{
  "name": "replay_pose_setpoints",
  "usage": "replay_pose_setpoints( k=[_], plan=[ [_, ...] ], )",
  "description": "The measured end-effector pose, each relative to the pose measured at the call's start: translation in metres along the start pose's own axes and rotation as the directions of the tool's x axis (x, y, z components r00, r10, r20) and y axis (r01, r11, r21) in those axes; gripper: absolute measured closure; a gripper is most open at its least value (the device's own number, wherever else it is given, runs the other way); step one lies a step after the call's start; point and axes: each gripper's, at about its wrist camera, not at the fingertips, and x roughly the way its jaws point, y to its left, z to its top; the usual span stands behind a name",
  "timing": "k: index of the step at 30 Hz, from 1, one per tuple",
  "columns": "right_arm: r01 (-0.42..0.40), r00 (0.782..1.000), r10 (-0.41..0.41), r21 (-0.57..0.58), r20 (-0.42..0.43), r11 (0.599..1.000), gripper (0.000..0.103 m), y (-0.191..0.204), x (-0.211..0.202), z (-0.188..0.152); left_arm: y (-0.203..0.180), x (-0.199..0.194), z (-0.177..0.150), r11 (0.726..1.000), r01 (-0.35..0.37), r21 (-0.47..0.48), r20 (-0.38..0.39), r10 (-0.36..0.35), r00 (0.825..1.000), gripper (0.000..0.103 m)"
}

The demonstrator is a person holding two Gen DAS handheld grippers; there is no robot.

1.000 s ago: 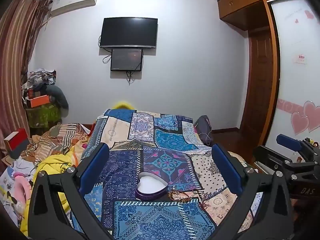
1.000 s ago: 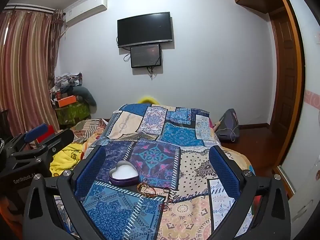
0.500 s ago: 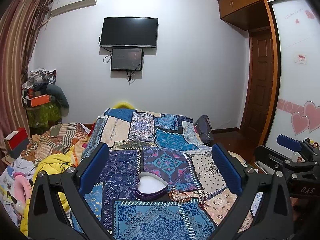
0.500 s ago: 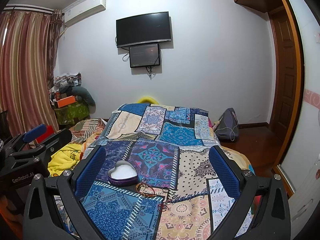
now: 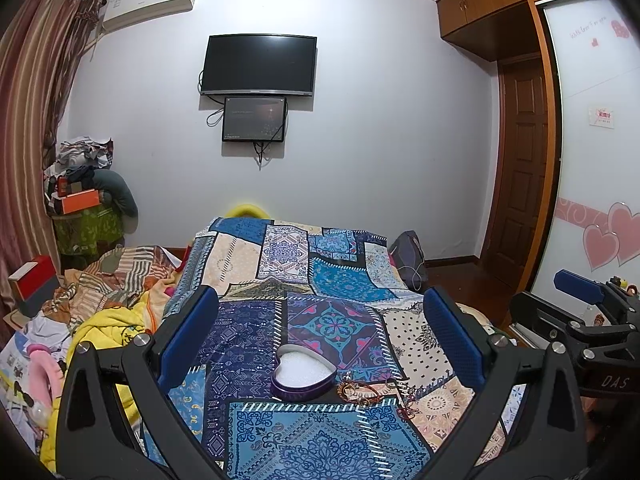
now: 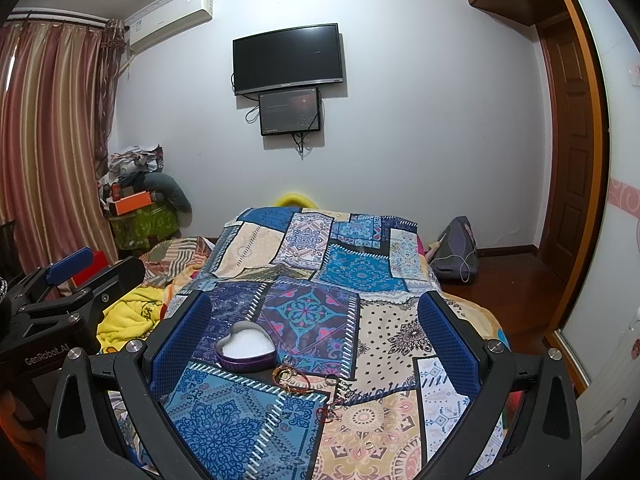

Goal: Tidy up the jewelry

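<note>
The patchwork bedspread filled the scene, soft and busy with pattern, and that was the first worry: small pieces could vanish against it or sink into a fold the moment anything pressed down.

Both tools hung above the near end of the bed. The left gripper had its blue pads spread wide with nothing between them, and the right gripper was the same, jaws fully apart and empty. Each showed at the edge of the other's view, so a crossed reach over the same spot looked like a fair chance of a knock.

Next down in size, the heart-shaped tin, purple-walled with a white lining, sat open on the spread and appeared empty. It looked light; a finger catching its rim could tip it or slide it on the cloth.

Just beside it, on the right, lay the jewelry: a beaded bracelet in a loose tangle, close to the tin but not in it. A ring lay just past that, and a red cord piece nearer the camera. Another tiny ring seemed to lie closer still, though it was too small to be sure.

These were the real hazard. Wide pads on thin loops could pinch cloth instead, drag two tangled pieces together, or flick a ring off the bed's edge.
</note>
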Motion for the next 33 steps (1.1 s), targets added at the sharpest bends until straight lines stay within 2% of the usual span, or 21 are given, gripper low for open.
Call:
replay_pose_setpoints(
  k=[33],
  plan=[
    [0.002,1.000,-0.002,-0.004,0.000,1.000,0.001,0.0023,-0.0022,-0.0004,0.0007,-0.0013,0.0010,1.000,-0.003,0.002,-0.002,0.003,1.000,0.000]
  ],
)
